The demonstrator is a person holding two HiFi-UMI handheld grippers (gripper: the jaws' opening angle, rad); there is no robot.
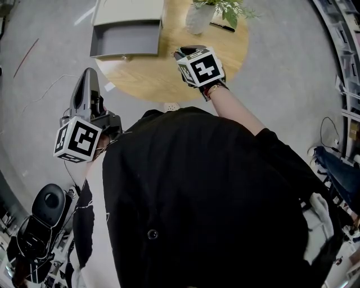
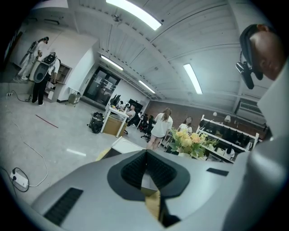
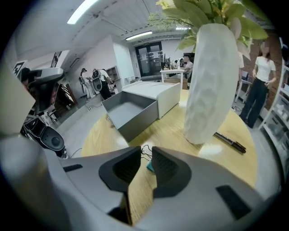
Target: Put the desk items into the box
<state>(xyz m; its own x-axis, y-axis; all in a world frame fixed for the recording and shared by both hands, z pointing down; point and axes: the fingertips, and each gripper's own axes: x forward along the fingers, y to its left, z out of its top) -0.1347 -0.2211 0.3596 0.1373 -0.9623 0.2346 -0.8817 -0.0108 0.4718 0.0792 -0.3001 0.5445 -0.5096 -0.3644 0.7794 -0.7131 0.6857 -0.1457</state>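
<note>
A small teal binder clip (image 3: 148, 165) with wire handles lies on the round wooden table (image 1: 149, 76). My right gripper (image 3: 145, 155) points steeply down at it, its jaws a narrow gap apart, and the clip shows just past the tips without being pinched. In the head view the right gripper (image 1: 187, 53) hangs over the table's middle. The open grey box (image 1: 126, 55) stands at the table's far left, also in the right gripper view (image 3: 137, 121). A black pen (image 3: 230, 142) lies beside the white vase (image 3: 212, 81). My left gripper (image 1: 89, 76) is shut and empty, off the table's left edge.
A white lid or second box (image 1: 128, 11) stands behind the grey box. The vase (image 1: 199, 19) with its green plant and the pen (image 1: 222, 26) are at the table's far right. A power strip (image 1: 171, 106) lies on the floor near the table edge. People stand in the background.
</note>
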